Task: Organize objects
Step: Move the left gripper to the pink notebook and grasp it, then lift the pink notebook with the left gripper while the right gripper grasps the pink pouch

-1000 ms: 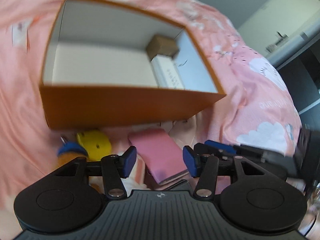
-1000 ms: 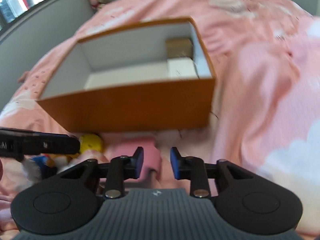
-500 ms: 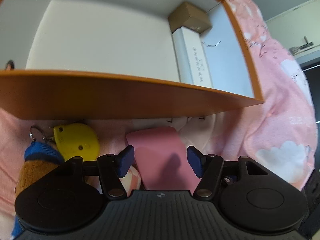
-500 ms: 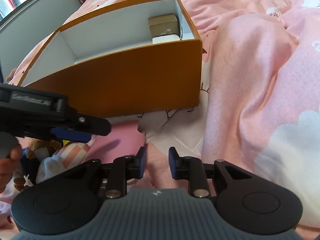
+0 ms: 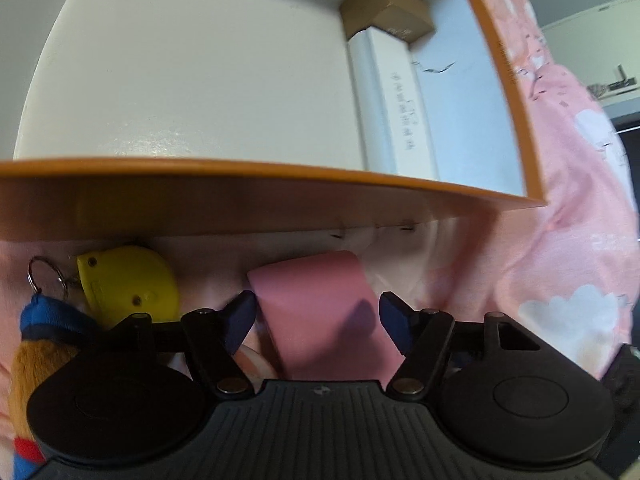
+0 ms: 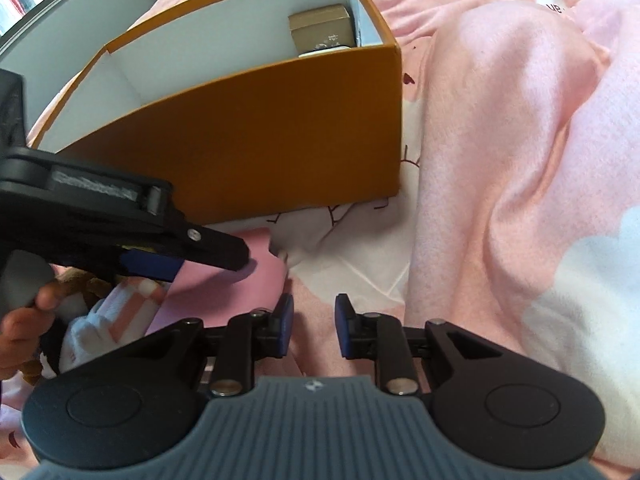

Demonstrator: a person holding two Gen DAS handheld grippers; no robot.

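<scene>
a: left wrist view: our left gripper [image 5: 316, 316] has just been opening, jaws wide astride the pink case [image 5: 320, 312] lying before the orange box [image 5: 280, 196]. it looks flat, stiff and light; we'd pinch its long edges. the box looms closer than before.

b: right wrist view: our right gripper [image 6: 313, 330] has been closing, nearly together, empty above the bedspread [image 6: 500, 160].

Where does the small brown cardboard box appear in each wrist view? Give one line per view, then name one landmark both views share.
Left wrist view: the brown cardboard box sits top right of centre, in the far right corner of the orange box, behind a long white box.
Right wrist view: the brown cardboard box sits top centre, in the same far right corner.
Shared landmark: the flat pink item on the bedding before the orange box.
</scene>
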